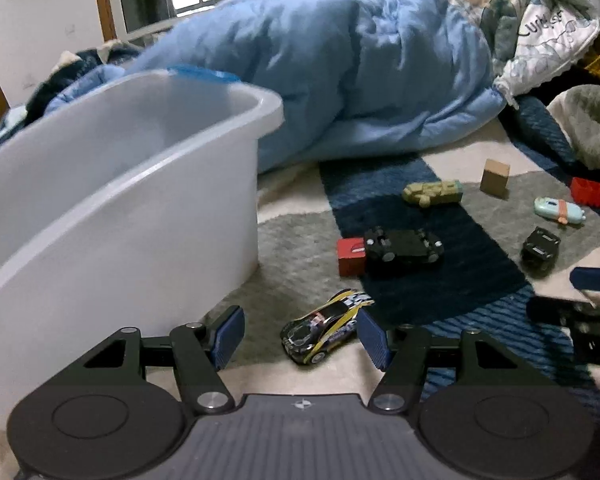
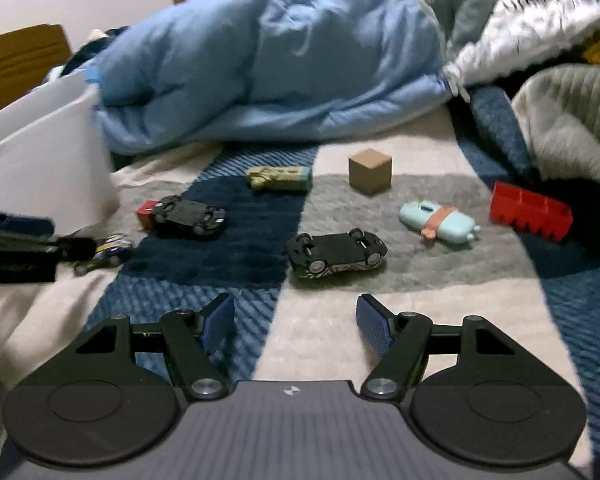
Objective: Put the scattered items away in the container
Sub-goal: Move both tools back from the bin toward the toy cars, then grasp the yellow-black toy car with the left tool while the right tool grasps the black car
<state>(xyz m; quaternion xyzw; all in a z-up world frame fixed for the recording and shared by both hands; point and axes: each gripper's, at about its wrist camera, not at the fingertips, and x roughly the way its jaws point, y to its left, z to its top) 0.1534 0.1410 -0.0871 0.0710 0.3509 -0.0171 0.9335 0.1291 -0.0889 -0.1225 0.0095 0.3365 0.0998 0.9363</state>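
White translucent plastic tub [image 1: 120,184] fills left of the left wrist view. Left gripper [image 1: 296,334] spread wide, nothing held; yellow-and-black toy racing car [image 1: 326,330] lies between its blue pads, long axis slanting lower left to upper right. Right gripper [image 2: 296,326] likewise released and empty; overturned black toy car [image 2: 338,254] sits ahead at centre, lengthwise across frame.

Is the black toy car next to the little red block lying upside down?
Yes, the black toy car beside the red block lies on its roof, with its wheels and underside facing up.
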